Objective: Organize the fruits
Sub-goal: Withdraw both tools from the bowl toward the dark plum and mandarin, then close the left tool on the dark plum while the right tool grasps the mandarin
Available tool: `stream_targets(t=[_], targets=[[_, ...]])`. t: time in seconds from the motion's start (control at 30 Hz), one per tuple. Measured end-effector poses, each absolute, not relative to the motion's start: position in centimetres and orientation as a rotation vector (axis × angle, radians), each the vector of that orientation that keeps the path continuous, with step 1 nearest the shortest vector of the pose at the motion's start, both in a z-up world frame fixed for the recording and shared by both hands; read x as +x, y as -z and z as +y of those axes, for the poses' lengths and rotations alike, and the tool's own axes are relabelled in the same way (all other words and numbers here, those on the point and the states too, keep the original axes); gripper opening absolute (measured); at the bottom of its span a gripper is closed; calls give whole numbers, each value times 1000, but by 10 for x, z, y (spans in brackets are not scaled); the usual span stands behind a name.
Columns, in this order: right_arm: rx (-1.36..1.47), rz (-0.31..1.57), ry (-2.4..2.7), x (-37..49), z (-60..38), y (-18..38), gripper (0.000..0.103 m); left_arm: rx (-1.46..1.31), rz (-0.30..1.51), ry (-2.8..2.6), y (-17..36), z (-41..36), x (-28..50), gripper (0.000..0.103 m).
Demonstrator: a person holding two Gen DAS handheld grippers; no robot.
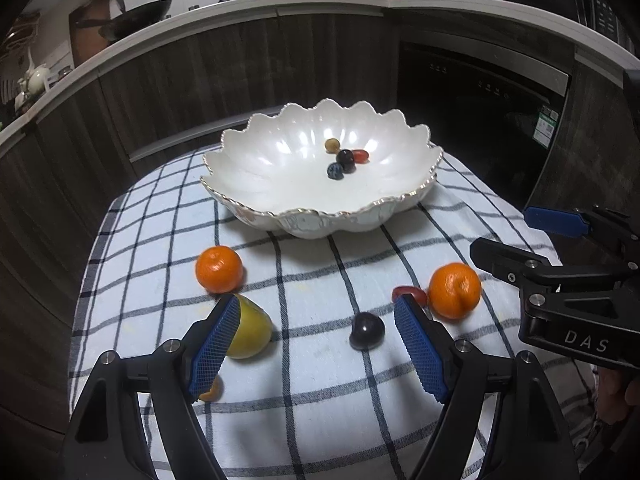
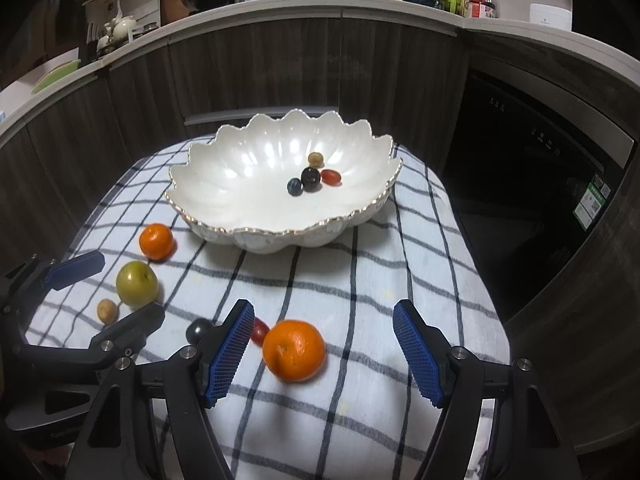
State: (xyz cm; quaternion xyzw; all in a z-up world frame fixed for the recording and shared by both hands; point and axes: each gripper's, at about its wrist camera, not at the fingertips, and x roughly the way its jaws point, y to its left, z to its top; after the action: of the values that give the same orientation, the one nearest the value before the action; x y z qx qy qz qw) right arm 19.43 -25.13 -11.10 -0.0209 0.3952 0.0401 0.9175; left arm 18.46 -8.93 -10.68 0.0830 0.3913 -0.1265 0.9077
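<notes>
While spread across a checked cloth [image 2: 360, 280], seven loose fruits counted in all. Two oranges: one at far left near the bowl [image 2: 156, 241], one at near centre [image 2: 294, 350]. One green apple [image 2: 136, 283] at left, just near of the far-left orange. One small tan fruit [image 2: 106, 311] just beside the apple on its near-left side. One dark round fruit [image 1: 367, 330] and one red grape tomato [image 2: 260, 330], the tomato touching the near orange's left side, the dark fruit left of both.

One white scalloped bowl [image 1: 248, 168] with gilt rim at the far end of the cloth. Four small fruits inside, clustered right of centre: one tan [image 1: 332, 145], one dark [image 1: 345, 159], one red [image 1: 360, 156], one bluish [image 1: 335, 170].

Left gripper [image 1: 316, 344] with fingers spread wide, holding nothing, dark fruit between the blue pads and the apple just behind the left one. Right gripper [image 2: 323, 350] likewise wide apart and unloaded, near orange lying between its fingers, closer to the left pad.
</notes>
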Motion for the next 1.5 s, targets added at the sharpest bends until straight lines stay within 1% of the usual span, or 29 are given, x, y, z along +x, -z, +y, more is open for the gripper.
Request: stream_targets(t=[0.37, 0.43, 0.5, 0.53, 0.77, 0.83, 0.9, 1.0, 1.17, 1.33, 1.4, 1.5], targets=[[-35, 842, -97, 193, -251, 128, 73, 186, 831, 298, 129, -95, 181, 78], [-35, 850, -101, 193, -250, 132, 73, 187, 835, 304, 133, -96, 182, 77], [-34, 857, -107, 192, -250, 136, 73, 188, 839, 310, 137, -96, 182, 71], [-34, 859, -110, 192, -250, 137, 73, 190, 843, 313, 139, -97, 183, 70], [-28, 883, -132, 195, -246, 148, 73, 185, 857, 325, 148, -100, 187, 69], [-26, 887, -134, 196, -246, 151, 73, 185, 861, 329, 151, -101, 188, 66], [-23, 893, -136, 197, -245, 153, 73, 188, 869, 334, 154, -103, 190, 60], [-11, 907, -144, 199, -246, 157, 73, 188, 876, 341, 158, -106, 192, 57], [5, 922, -157, 202, -247, 162, 73, 177, 882, 351, 162, -110, 196, 56], [18, 936, -166, 207, -247, 168, 72, 182, 897, 371, 168, -118, 200, 46], [23, 942, -168, 208, -247, 170, 72, 183, 901, 384, 170, -120, 200, 38], [41, 950, -174, 211, -248, 173, 71, 186, 898, 396, 170, -122, 199, 33]])
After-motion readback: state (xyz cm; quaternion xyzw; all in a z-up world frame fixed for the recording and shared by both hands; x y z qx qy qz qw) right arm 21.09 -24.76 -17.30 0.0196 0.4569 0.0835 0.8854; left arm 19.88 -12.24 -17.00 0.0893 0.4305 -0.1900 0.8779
